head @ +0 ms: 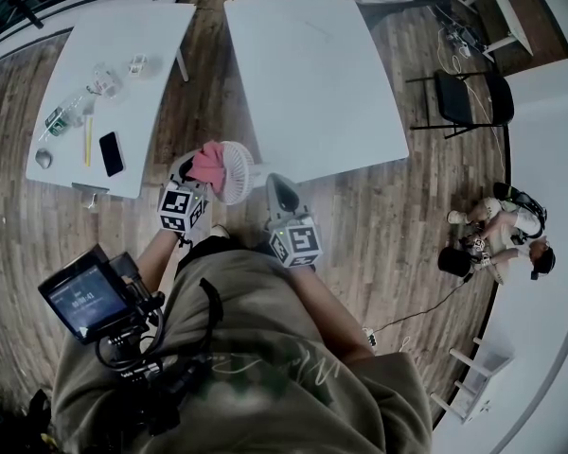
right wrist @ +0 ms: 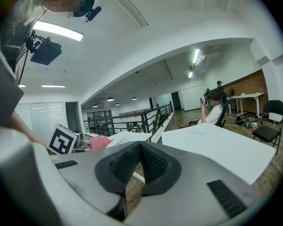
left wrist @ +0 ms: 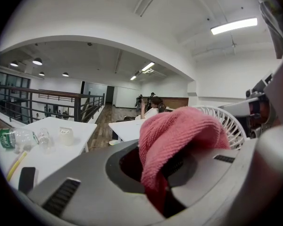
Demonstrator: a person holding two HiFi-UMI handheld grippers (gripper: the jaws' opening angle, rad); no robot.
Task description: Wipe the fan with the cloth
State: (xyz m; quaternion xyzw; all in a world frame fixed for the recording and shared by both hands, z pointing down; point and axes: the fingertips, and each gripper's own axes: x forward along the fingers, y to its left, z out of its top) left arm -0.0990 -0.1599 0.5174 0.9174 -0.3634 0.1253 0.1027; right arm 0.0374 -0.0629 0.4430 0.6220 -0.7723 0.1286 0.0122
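- Left gripper (left wrist: pixel 164 175): jaws clamped on the pink cloth (left wrist: pixel 179 135). A fold is pinched between them and the rest bunches up over the jaw tips.
- Right gripper (right wrist: pixel 139 166): jaws clenched tip to tip. The right gripper view shows nothing held between them.
- Cloth position: in the head view the cloth (head: pixel 208 163) lies against the left side of the fan (head: pixel 239 172), covering that part of the white grille. The left gripper (head: pixel 191 182) sits directly behind the cloth, on the side away from the fan.
- Fan position relative to the tongs: the fan stands between the two grippers. The right gripper (head: pixel 275 185) is just beside the fan's right edge; whether it touches the fan cannot be determined. In the left gripper view the grille (left wrist: pixel 228 119) shows just past the cloth.
- Surroundings: the fan is at the near edge of the white table (head: pixel 312 74). A second table (head: pixel 123 41) with bottles and a phone stands well apart, to the fan's left.
- Task status, as a judgement: pickup of the cloth is complete, and the cloth has been brought to the fan. The wipe appears to be at an early or middle stage, with contact on one side of the grille only.
- Remaining work: the uncovered right part of the grille, and any surface beyond it. No view shows which areas are already clean.
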